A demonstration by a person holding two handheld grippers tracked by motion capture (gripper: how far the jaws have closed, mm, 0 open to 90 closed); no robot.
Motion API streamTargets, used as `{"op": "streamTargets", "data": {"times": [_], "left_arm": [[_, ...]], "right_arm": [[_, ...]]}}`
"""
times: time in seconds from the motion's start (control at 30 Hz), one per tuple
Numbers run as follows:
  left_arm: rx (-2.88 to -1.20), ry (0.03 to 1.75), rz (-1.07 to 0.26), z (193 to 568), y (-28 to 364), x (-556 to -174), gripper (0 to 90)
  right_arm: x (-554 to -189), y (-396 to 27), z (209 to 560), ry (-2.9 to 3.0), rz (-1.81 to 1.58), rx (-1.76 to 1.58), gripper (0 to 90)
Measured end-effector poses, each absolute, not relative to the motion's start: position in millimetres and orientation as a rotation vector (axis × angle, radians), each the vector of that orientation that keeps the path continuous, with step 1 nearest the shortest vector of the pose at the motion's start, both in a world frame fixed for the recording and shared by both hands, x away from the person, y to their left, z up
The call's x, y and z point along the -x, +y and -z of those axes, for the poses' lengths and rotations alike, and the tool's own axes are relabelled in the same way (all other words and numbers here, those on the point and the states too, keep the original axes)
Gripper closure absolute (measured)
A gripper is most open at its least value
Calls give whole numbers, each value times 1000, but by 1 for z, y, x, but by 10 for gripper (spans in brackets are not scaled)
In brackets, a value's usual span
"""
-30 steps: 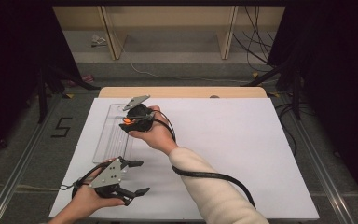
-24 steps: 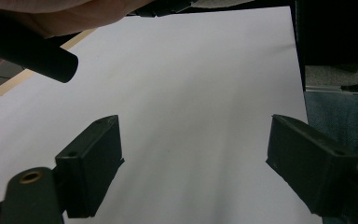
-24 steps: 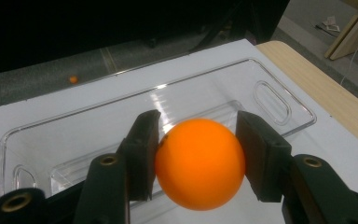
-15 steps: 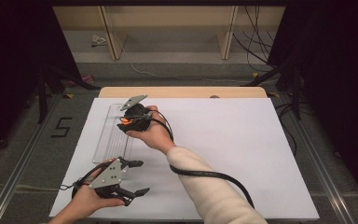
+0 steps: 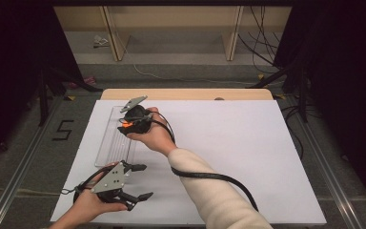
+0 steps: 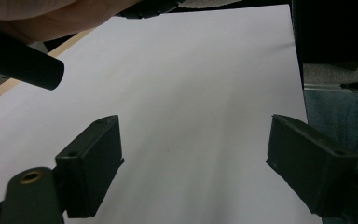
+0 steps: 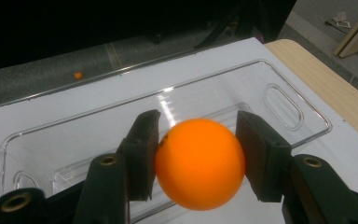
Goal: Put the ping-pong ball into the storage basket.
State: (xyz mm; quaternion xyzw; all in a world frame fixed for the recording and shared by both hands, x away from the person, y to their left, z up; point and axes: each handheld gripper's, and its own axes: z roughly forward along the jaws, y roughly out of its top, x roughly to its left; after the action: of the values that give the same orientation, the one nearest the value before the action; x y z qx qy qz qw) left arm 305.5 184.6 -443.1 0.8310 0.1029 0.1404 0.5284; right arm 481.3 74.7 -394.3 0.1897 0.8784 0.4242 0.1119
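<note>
An orange ball (image 7: 199, 163) is clamped between the black pads of my right gripper (image 7: 198, 140), which is shut on it. In the high view that gripper (image 5: 132, 121) hovers over the far end of a clear plastic tray (image 5: 110, 145), and a sliver of the ball (image 5: 127, 125) shows orange under the hand. Below the ball, the tray (image 7: 279, 100) looks bare inside. My left gripper (image 5: 146, 181) rests near the table's front left edge, jaws wide apart. Between them my left gripper (image 6: 193, 154) holds nothing but white surface.
A white sheet (image 5: 238, 143) covers the table, with a wooden strip (image 5: 186, 94) at the far edge. The right gripper's black cable (image 5: 209, 177) loops across the sheet beside the forearm. A small orange object (image 7: 78, 74) lies on the grey floor beyond the tray.
The right hand with the ball has drifted very slightly left over the tray. The left hand has kept still.
</note>
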Motion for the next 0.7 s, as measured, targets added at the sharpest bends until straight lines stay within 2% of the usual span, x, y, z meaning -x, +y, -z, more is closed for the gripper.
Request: {"op": "streamTargets", "data": {"times": [0.7], "left_arm": [[-1985,245,-333,443,185,-305,175]], "right_arm": [[-487,86,399,2604,-1227,-558,513]]}}
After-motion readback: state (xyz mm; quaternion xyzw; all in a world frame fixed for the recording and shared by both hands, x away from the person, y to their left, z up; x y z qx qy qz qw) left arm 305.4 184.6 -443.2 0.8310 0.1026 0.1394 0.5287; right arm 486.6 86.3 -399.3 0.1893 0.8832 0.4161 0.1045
